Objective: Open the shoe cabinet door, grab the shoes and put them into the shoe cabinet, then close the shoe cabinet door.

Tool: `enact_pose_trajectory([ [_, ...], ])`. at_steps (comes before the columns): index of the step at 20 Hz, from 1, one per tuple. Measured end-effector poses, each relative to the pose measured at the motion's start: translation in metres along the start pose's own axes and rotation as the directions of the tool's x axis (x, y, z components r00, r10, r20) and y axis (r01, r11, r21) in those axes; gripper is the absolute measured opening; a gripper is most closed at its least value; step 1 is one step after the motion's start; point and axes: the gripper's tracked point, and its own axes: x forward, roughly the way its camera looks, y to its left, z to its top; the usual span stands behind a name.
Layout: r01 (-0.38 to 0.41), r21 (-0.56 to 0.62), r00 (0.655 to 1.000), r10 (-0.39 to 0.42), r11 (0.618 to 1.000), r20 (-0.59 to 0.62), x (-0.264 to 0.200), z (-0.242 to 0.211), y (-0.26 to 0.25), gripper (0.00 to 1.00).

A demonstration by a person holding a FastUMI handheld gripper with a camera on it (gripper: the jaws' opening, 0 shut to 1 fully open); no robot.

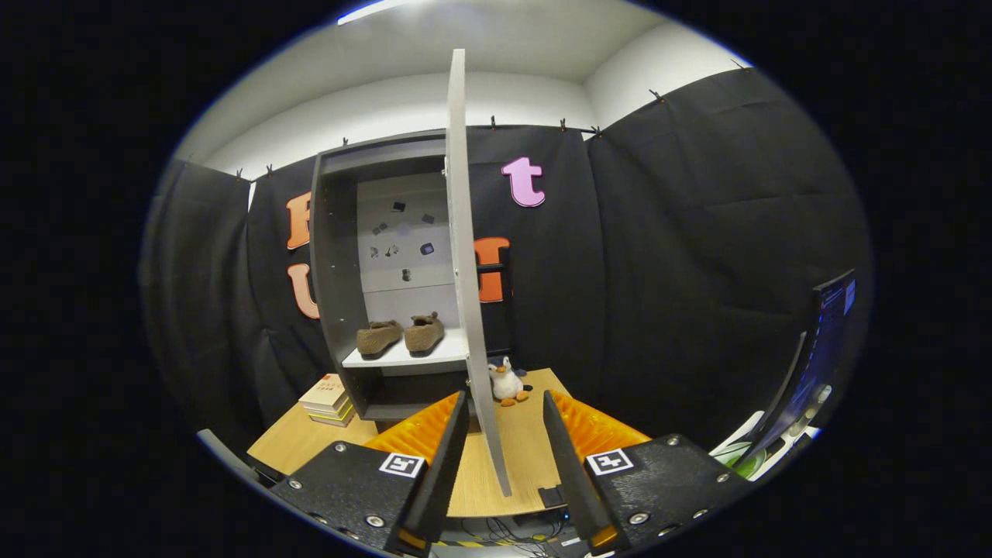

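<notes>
Shoes shelved, cabinet door open

The gripper [505,407] fingers stand wide apart, holding nothing, the open door's [465,263] edge between them; two brown shoes [400,335] sit on the shoe cabinet [332,271] shelf. No legible writing.

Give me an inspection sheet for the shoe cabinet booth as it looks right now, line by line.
Surface: wooden table, bare ahead of the tool.
Job's things: shoe cabinet stands on the table; its door is swung open, edge-on toward the camera; two brown shoes sit side by side on the white shelf.
Clutter: stack of books left of the cabinet; plush penguin at the door's foot.
Grippers: tool open, the door's lower edge between its fingers, no contact seen.
Cables: tangle of wires below the table edge.
Surroundings: black cloth walls, a monitor to the right.
</notes>
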Motion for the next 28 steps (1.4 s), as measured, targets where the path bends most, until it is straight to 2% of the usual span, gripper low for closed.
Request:
enact_pose_trajectory([
  [4, -0.019, 0.023, 0.999, 0.018, 1.000, 0.035, 0.022, 0.014, -0.010, 0.63],
  [12, -0.073, -0.017, 0.995, 0.074, 0.997, 0.067, 0.077, 0.037, -0.009, 0.66],
  [22, -0.102, -0.040, 0.992, 0.104, 0.994, 0.077, 0.095, 0.036, -0.006, 0.66],
  [28, -0.225, -0.010, 0.971, 0.225, 0.974, 0.079, 0.087, 0.032, 0.026, 0.66],
])
